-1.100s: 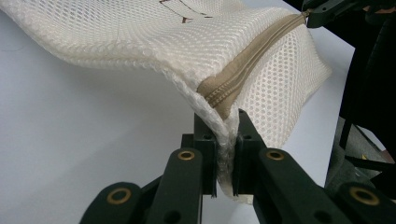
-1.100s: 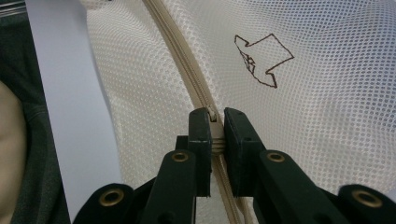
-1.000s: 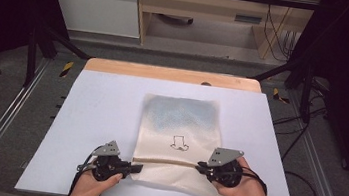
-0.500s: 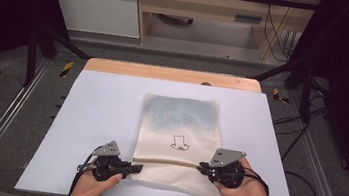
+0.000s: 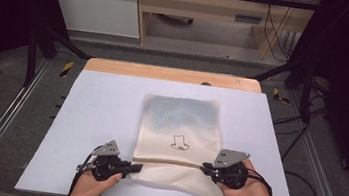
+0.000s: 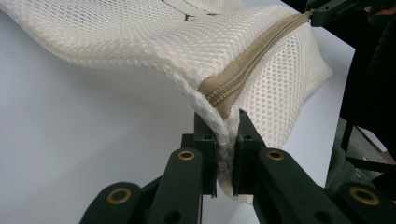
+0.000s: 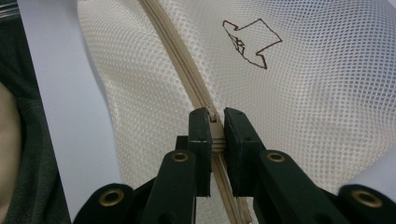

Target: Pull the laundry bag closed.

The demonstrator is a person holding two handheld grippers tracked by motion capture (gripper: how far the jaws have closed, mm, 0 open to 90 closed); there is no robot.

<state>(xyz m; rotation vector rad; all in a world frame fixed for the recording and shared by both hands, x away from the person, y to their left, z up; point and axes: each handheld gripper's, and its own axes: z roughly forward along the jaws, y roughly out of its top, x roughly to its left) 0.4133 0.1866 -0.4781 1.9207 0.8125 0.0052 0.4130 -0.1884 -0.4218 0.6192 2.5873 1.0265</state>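
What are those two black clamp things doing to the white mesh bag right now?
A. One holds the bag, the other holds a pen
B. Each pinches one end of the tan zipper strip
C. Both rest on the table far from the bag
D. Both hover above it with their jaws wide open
B: the left gripper is clamped on the mesh bag at one end of the zipper, and the right gripper is clamped on the zipper at the other end.

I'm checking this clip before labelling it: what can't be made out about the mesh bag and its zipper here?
- Contents of the cream mesh laundry bag: high view, only a bluish blur through the mesh.
- Zipper pull: right gripper view, right gripper pads cover that spot on the tan zipper.
- Bag's corner edge: left gripper view, pinched inside the left gripper.
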